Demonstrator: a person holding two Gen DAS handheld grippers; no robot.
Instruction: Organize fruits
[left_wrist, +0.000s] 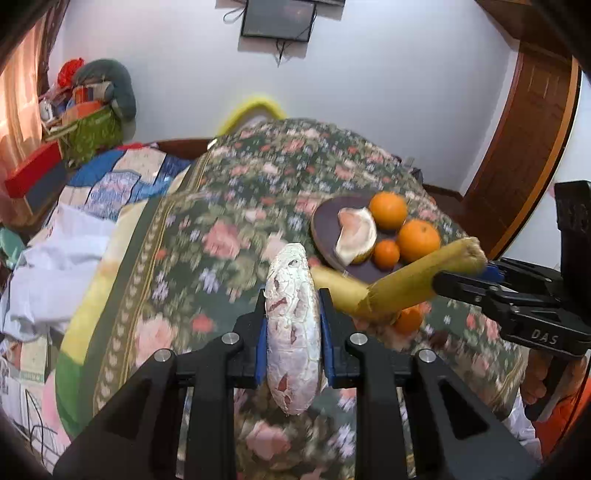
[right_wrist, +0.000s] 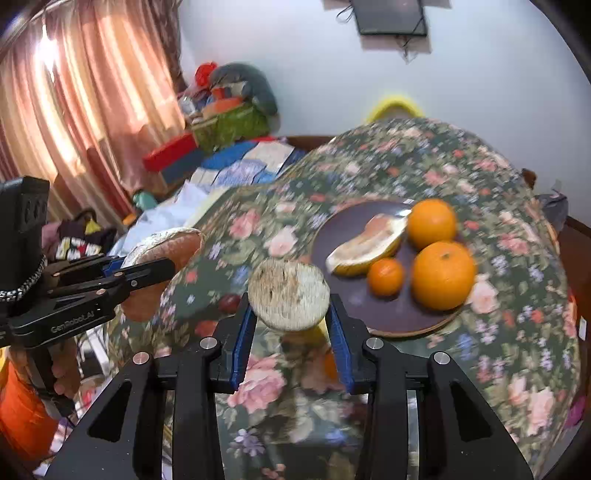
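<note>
Clamped between the blue pads of the left gripper (left_wrist: 293, 325) is a peeled pomelo segment (left_wrist: 293, 328), whitish with pink flesh showing through cracks in its membrane, held edge-on and upright above the floral tablecloth (left_wrist: 207, 236). Taking the dark plate (left_wrist: 323, 221) as landmark in the left wrist view: it lies beyond and to the right of the held segment, and on it rest a pomelo wedge (left_wrist: 354, 236), two large oranges (left_wrist: 388, 210) and one small orange (left_wrist: 386, 253), all close together. Nearer than the plate, just over its near rim, the right gripper (left_wrist: 476, 271) comes in from the right with its jaws closed on a yellow pomelo rind piece (left_wrist: 399, 288), which slants down toward the held segment; a bit of another orange fruit (left_wrist: 408, 319) peeks out beneath the rind. In the right wrist view, the right gripper (right_wrist: 291, 321) has its jaws pressed against the rind piece (right_wrist: 289, 293), seen here end-on as a pale, speckled round face, just left of the plate (right_wrist: 343, 229) and above the cloth. The wedge (right_wrist: 365, 243) and the three oranges (right_wrist: 443, 275) sit on the plate. Well left of the plate, the left gripper (right_wrist: 162, 254) grips the pomelo segment (right_wrist: 166, 251) off the table's edge.
</note>
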